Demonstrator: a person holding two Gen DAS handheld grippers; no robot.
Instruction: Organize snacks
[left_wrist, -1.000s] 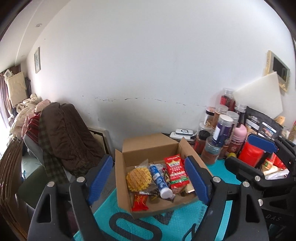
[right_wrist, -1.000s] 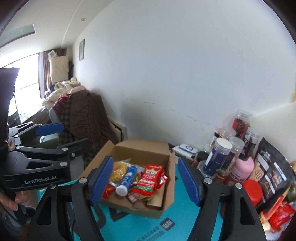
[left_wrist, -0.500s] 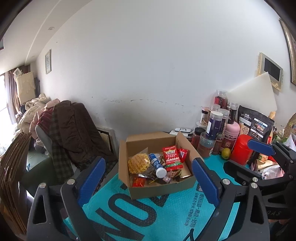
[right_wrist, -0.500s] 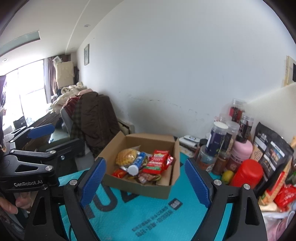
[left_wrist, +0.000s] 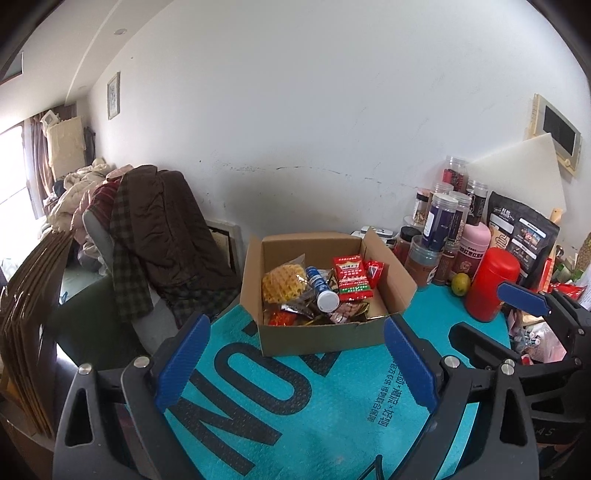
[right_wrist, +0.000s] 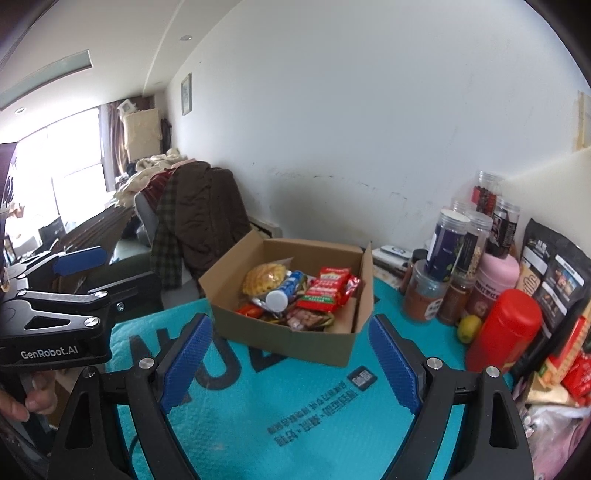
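An open cardboard box (left_wrist: 321, 338) stands on the teal mat (left_wrist: 295, 413). Inside it lie a yellow waffle packet (left_wrist: 283, 283), a blue-and-white tube (left_wrist: 321, 291) and a red packet (left_wrist: 351, 278), among other wrappers. My left gripper (left_wrist: 295, 325) is open in front of the box, with nothing between its blue pads. My right gripper (right_wrist: 290, 325) is also open and empty, just short of the box (right_wrist: 288, 343). The same waffle packet (right_wrist: 264, 277), tube (right_wrist: 284, 291) and red packet (right_wrist: 328, 288) show in the right wrist view. Each gripper appears in the other's view: the right gripper (left_wrist: 478, 310) and the left gripper (right_wrist: 129, 266).
Several jars (left_wrist: 443, 221), a pink bottle (left_wrist: 474, 247), a red canister (left_wrist: 491, 284), a lime (left_wrist: 460, 283) and a black pouch (left_wrist: 521, 240) crowd the right side. A chair draped with coats (left_wrist: 159, 229) stands left of the table. A person's fingers (right_wrist: 22, 398) hold the left gripper's handle.
Both grippers have drawn back from the box, which now lies beyond their fingertips instead of between them. Both pairs of jaws stand wider than a second ago.
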